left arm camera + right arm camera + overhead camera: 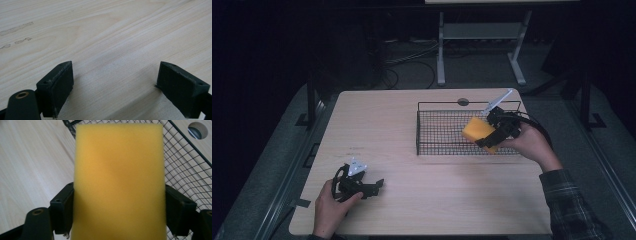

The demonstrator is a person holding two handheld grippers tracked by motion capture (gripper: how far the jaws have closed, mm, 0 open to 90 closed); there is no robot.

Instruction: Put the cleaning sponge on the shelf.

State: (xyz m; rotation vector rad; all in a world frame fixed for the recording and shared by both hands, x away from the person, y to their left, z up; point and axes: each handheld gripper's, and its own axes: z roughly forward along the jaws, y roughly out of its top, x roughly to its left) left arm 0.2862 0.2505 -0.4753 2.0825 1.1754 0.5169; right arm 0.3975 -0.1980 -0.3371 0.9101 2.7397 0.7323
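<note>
Two grippers are mine to work, and both sit over the pale wooden tabletop (422, 200), the biggest thing in front of me. Next in size is the black wire basket (447, 147), standing toward the far right corner of the tabletop, with its long sides running along the far edge and a small round hole in the wood just behind it. My right gripper (493, 134) is over the right end of that basket, and its jaws pinch the yellow sponge (477, 130) by its two long sides; in the right gripper view the sponge (120, 182) stands up between my pads (62, 211), with the basket's mesh (185, 167) beyond and below it. The sponge looks to hang above the basket floor rather than rest on it, though I cannot tell the gap for sure. My left gripper (373, 186) lies low near the front left corner of the tabletop, and in the left gripper view its fingers (56, 87) are spread wide with nothing but bare wood between them. As I judge it, the picking up and the carrying are done; what remains is lowering the sponge into the basket, letting go, and drawing my right hand (532, 145) clear.
</note>
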